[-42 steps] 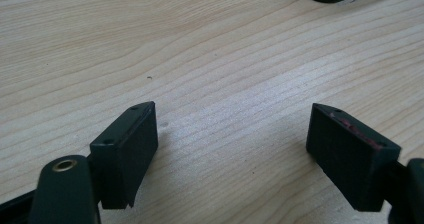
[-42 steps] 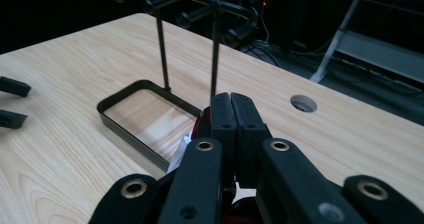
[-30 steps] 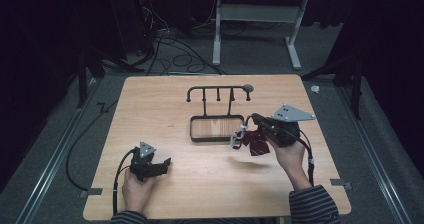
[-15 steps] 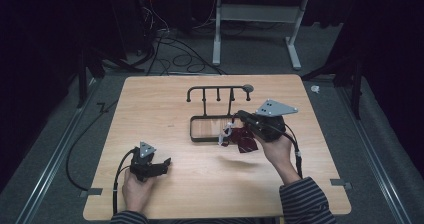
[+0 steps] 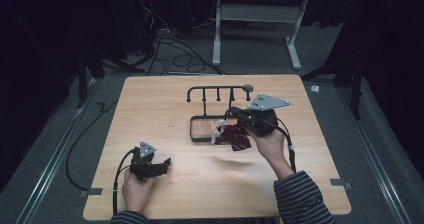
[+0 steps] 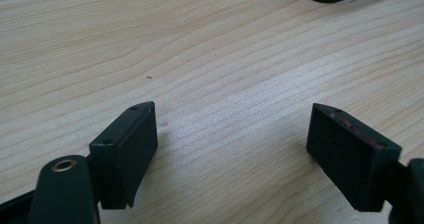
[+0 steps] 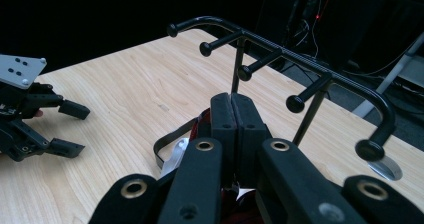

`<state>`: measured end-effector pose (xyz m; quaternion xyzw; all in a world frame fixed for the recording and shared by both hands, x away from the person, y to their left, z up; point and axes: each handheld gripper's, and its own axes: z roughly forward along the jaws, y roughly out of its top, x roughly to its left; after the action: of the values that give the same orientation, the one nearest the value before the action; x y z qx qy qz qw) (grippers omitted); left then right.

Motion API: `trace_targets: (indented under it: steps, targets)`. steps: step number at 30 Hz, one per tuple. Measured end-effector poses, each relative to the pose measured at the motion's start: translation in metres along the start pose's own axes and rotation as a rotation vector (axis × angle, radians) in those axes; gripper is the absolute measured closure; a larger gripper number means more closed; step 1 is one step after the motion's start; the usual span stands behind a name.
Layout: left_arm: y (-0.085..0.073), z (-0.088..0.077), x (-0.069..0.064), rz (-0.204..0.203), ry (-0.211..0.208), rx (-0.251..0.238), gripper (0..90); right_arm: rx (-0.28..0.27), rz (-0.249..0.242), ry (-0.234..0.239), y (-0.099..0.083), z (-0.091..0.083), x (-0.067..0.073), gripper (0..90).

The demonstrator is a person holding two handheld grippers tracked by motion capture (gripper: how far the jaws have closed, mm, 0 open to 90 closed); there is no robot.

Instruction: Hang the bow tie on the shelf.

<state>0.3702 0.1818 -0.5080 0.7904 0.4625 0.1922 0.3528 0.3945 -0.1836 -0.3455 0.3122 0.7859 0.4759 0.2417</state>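
Observation:
A black rack with several knobbed pegs stands on a wire base mid-table. My right gripper hovers just right of the base, shut on a dark red fabric item with a white tag that hangs below the jaws. In the right gripper view the two jaws are pressed together below the pegs, with red fabric and the tag under them. My left gripper rests open on the wood at the front left, its jaws wide apart with nothing between.
The wooden table has bare room on the left and along the front. A small grey disc lies by the rack's right end. Cables trail off the table's left side, and a desk frame stands on the floor behind.
My right gripper has carried the red item to the left and a little farther back, closer to the rack. The left gripper has stayed where it was.

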Motion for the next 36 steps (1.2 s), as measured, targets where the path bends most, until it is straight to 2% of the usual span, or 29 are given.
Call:
trace_targets:
  steps: [20,36]
  targets:
    - [0.000,0.000,0.000,0.000,0.000,0.000,20.9,0.006,0.017,0.019,0.014,0.016,-0.003,90.0]
    - [0.000,0.000,0.000,0.006,0.000,0.003,20.8,0.010,0.049,0.024,0.024,0.039,-0.010,90.0]
